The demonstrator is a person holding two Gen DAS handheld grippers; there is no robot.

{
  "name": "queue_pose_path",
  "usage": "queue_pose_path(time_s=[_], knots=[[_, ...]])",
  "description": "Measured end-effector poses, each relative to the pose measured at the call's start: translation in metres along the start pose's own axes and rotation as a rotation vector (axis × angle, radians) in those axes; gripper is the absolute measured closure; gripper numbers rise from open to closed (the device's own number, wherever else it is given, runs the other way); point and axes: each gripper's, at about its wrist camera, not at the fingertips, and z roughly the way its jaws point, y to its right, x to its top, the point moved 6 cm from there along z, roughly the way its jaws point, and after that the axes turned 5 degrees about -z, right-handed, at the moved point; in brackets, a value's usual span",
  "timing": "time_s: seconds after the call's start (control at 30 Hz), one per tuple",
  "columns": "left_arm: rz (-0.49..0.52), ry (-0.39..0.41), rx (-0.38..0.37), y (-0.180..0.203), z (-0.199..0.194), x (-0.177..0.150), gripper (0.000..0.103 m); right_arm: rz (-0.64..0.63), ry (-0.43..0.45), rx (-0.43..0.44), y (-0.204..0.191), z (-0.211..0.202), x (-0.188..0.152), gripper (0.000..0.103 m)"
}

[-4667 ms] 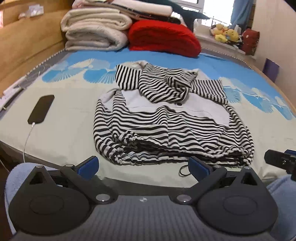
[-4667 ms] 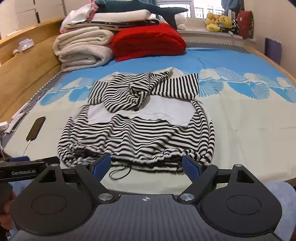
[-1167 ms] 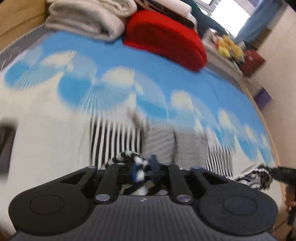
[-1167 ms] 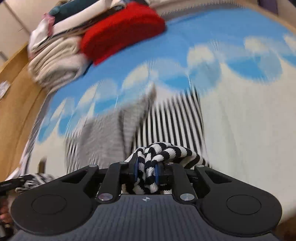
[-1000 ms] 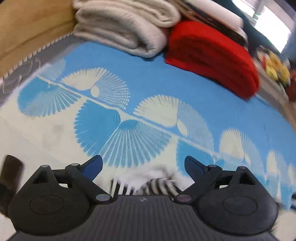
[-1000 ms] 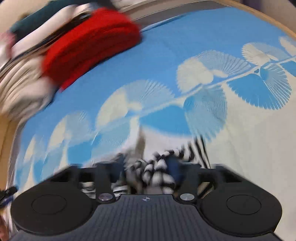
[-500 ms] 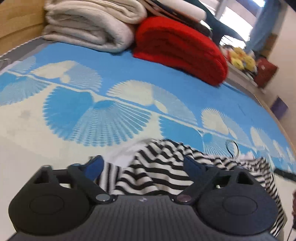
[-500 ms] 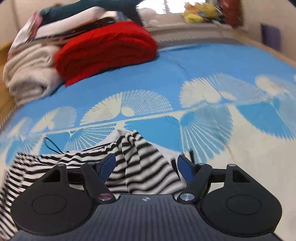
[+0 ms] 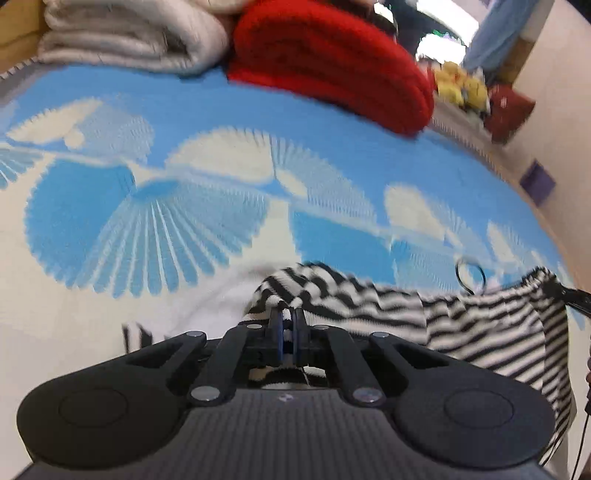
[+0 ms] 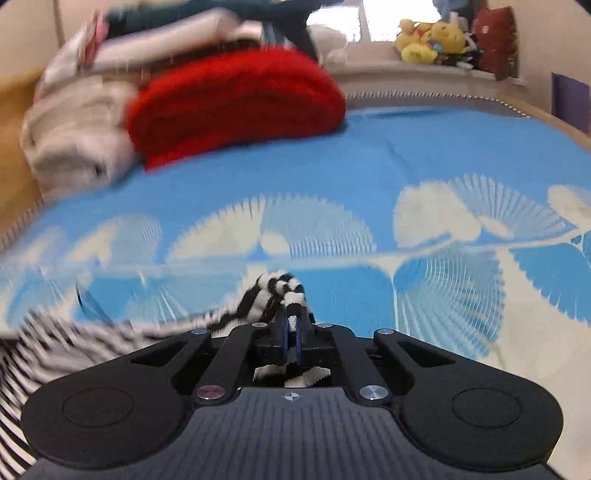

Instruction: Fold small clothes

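A black-and-white striped garment lies on the blue and cream fan-patterned bedspread. My left gripper is shut on a fold of its striped cloth at the near edge. The cloth stretches off to the right, where the tip of the other gripper holds it. In the right wrist view my right gripper is shut on a bunched striped fold, and the garment trails off blurred to the left. A black drawstring loop lies at the garment's far edge.
A folded red blanket and beige folded blankets are stacked at the head of the bed. Plush toys sit on the window ledge. A wooden bed frame runs along the left.
Half a second ago both grippers were open over the striped cloth. Now both have shut on folds of it. Both views are blurred by motion.
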Motion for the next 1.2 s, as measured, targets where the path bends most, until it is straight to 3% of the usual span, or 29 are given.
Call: queue_pose_path(time_s=[0.1, 0.17, 0.23, 0.33, 0.37, 0.4, 0.43, 0.47, 0.53, 0.6, 0.77, 0.87, 0.97, 1.1, 1.2], knots=[[-0.028, 0.041, 0.038, -0.004, -0.002, 0.006, 0.099, 0.042, 0.025, 0.000, 0.006, 0.004, 0.006, 0.100], [-0.020, 0.024, 0.076, -0.006, 0.009, 0.001, 0.097, 0.031, -0.039, -0.026, 0.004, 0.026, -0.010, 0.100], [-0.023, -0.002, 0.096, -0.005, 0.021, -0.006, 0.082, 0.019, -0.113, -0.082, 0.003, 0.050, -0.031, 0.099], [-0.024, 0.014, 0.085, -0.001, 0.014, -0.002, 0.052, 0.004, -0.159, -0.133, 0.000, 0.057, -0.038, 0.084], [-0.050, 0.032, 0.056, 0.000, 0.001, 0.003, 0.031, 0.004, -0.159, -0.133, 0.000, 0.057, -0.038, 0.074], [-0.067, 0.071, 0.035, 0.000, -0.012, 0.007, 0.020, 0.024, -0.128, -0.128, 0.001, 0.037, -0.022, 0.060], [-0.072, 0.121, 0.034, 0.001, -0.033, 0.012, 0.016, 0.063, -0.092, -0.102, 0.004, 0.021, -0.013, 0.053], [-0.059, 0.142, 0.042, 0.002, -0.048, 0.013, 0.015, 0.104, -0.063, -0.074, 0.007, 0.002, -0.004, 0.046], [-0.025, 0.163, 0.054, 0.002, -0.082, 0.010, 0.013, 0.164, -0.058, -0.043, 0.015, -0.039, 0.004, 0.042], [0.004, 0.122, 0.105, 0.000, -0.107, -0.004, 0.013, 0.208, -0.086, -0.044, 0.020, -0.076, -0.002, 0.035], [0.057, -0.013, 0.190, -0.020, -0.144, -0.085, 0.013, 0.222, -0.203, -0.106, 0.025, -0.144, -0.070, 0.033], [0.021, -0.110, 0.209, -0.039, -0.138, -0.132, 0.013, 0.221, -0.229, -0.179, 0.031, -0.163, -0.118, 0.032], [0.014, -0.188, 0.234, -0.052, -0.126, -0.153, 0.015, 0.250, -0.265, -0.196, 0.039, -0.169, -0.143, 0.033], [0.043, -0.153, 0.222, -0.058, -0.125, -0.151, 0.015, 0.208, -0.224, -0.114, 0.034, -0.167, -0.141, 0.033], [0.035, -0.120, 0.190, -0.057, -0.124, -0.147, 0.014, 0.150, -0.186, -0.138, 0.032, -0.160, -0.134, 0.033]])
